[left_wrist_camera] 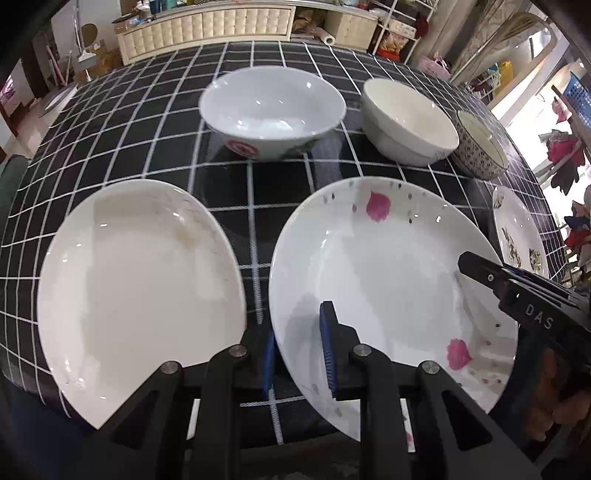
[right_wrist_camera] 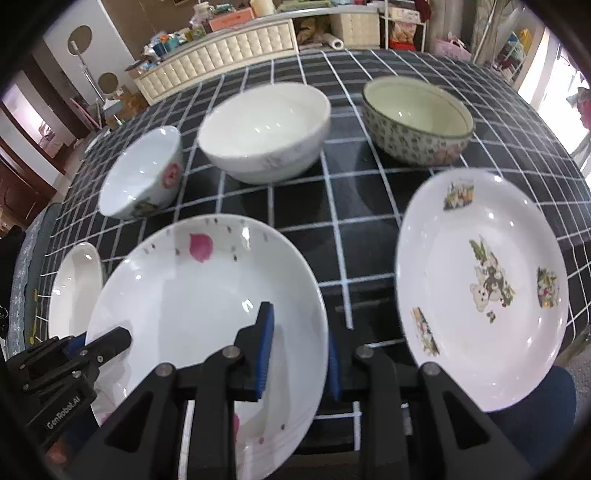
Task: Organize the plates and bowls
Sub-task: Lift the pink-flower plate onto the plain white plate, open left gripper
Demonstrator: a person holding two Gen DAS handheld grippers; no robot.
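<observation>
A white plate with pink petals [left_wrist_camera: 388,277] [right_wrist_camera: 192,295] lies at the near edge of the checked table. My left gripper [left_wrist_camera: 299,350] [right_wrist_camera: 110,341] straddles its left rim, one blue pad inside and one outside, shut on it. My right gripper [right_wrist_camera: 299,358] [left_wrist_camera: 476,269] clamps the opposite rim the same way. A plain white plate [left_wrist_camera: 140,280] [right_wrist_camera: 74,288] lies to the left, a cartoon-print plate [right_wrist_camera: 480,288] [left_wrist_camera: 517,236] to the right. Behind stand a white bowl with a red mark [left_wrist_camera: 273,107] [right_wrist_camera: 144,173], a plain white bowl [left_wrist_camera: 406,118] [right_wrist_camera: 266,129] and a patterned bowl [left_wrist_camera: 480,147] [right_wrist_camera: 417,118].
The black-and-white checked tablecloth [left_wrist_camera: 147,129] covers the whole table. A cream tufted cabinet [left_wrist_camera: 207,26] and wire shelves stand beyond the far edge. A hand [left_wrist_camera: 569,406] holds the right gripper, and a knee in blue trousers [right_wrist_camera: 535,406] shows below the near edge.
</observation>
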